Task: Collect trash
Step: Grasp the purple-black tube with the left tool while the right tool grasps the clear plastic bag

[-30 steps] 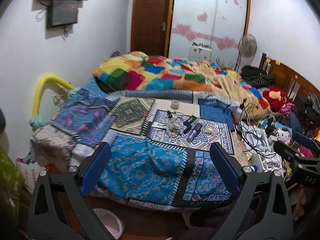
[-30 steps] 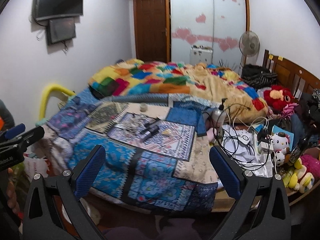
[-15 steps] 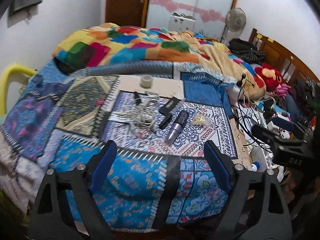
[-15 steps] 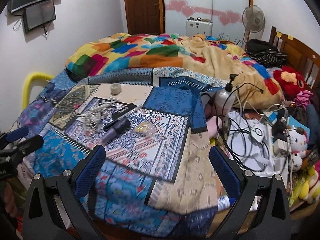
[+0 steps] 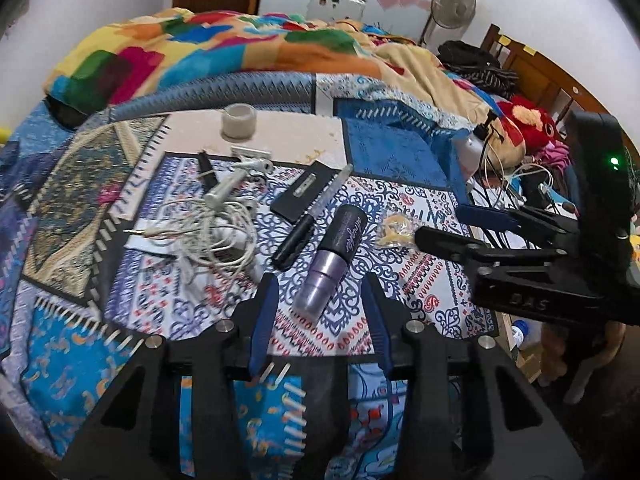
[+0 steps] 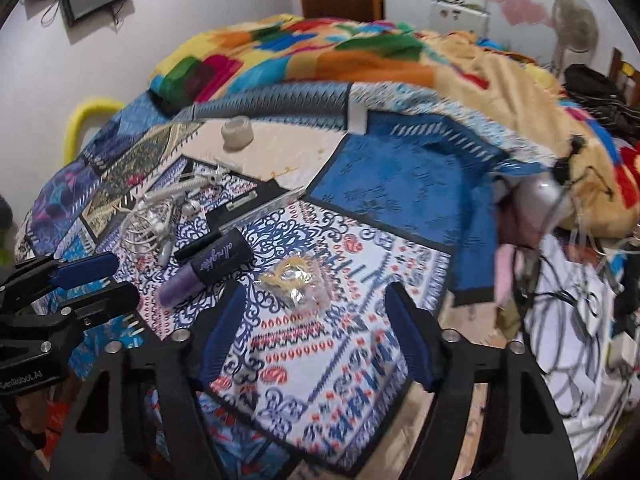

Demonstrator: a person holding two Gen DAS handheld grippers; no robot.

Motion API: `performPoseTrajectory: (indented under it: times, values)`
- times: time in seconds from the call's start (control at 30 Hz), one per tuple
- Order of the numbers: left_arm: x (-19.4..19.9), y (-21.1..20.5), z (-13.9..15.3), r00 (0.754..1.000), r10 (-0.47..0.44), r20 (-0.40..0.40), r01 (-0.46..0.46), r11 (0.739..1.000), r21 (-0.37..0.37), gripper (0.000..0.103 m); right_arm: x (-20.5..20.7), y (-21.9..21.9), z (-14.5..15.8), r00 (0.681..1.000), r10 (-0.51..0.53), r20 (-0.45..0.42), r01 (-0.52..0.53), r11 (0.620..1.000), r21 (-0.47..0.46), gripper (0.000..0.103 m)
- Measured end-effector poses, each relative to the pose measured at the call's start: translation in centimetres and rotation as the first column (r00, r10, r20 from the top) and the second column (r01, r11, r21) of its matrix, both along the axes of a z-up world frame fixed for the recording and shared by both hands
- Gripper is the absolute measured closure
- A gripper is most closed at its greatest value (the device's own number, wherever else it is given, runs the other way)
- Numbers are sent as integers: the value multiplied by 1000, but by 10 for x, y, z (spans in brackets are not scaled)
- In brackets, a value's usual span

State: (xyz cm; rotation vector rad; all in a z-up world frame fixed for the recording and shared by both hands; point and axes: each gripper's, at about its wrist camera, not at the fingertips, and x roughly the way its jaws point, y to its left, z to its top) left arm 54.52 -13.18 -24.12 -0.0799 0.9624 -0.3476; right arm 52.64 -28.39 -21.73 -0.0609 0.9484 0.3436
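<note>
A purple-and-black bottle [image 5: 334,258] lies on the patterned bedspread [image 5: 420,292], its purple end between the tips of my open left gripper [image 5: 320,292]. It also shows in the right wrist view [image 6: 208,270]. A crumpled clear wrapper with yellow inside [image 6: 294,280] lies just beyond my open right gripper [image 6: 316,312]; it shows in the left wrist view [image 5: 394,230] too. A tangle of white cables [image 5: 208,232], a black pen [image 5: 294,240], a black card [image 5: 304,192] and a roll of tape [image 5: 239,121] lie further back.
A colourful quilt [image 5: 224,52] is heaped at the back of the bed. Cables, a bottle and soft toys [image 6: 580,272] crowd the right side. The right gripper body [image 5: 560,260] reaches in from the right of the left wrist view.
Both grippers moved forward and down to the bed. The left one's jaws narrowed around the purple bottle's end. The right one closed in on the wrapper and its jaws narrowed too.
</note>
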Motion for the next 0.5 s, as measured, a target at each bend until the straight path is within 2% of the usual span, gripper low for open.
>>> performPoseTrajectory:
  times: [0.13, 0.2, 0.3, 0.4, 0.5]
  values:
    - [12, -9, -10, 1000, -26, -5, 26, 999, 20, 61, 11, 7, -12, 999, 53, -13, -53, 998, -16, 41]
    - [16, -13, -13, 999, -33, -5, 33, 999, 33, 61, 14, 9, -17, 997, 70, -22, -70, 997, -26, 53]
    - [24, -18, -18, 999, -43, -9, 43, 998, 48, 61, 15, 8, -23, 996, 79, -28, -80, 996, -44, 63]
    - [32, -24, -23, 999, -51, -18, 52, 997, 59, 61, 14, 8, -23, 996, 90, -24, -91, 994, -55, 69]
    - [36, -30, -25, 998, -63, -19, 64, 995, 71, 61, 16, 1, -22, 996, 78, -40, -79, 997, -20, 76]
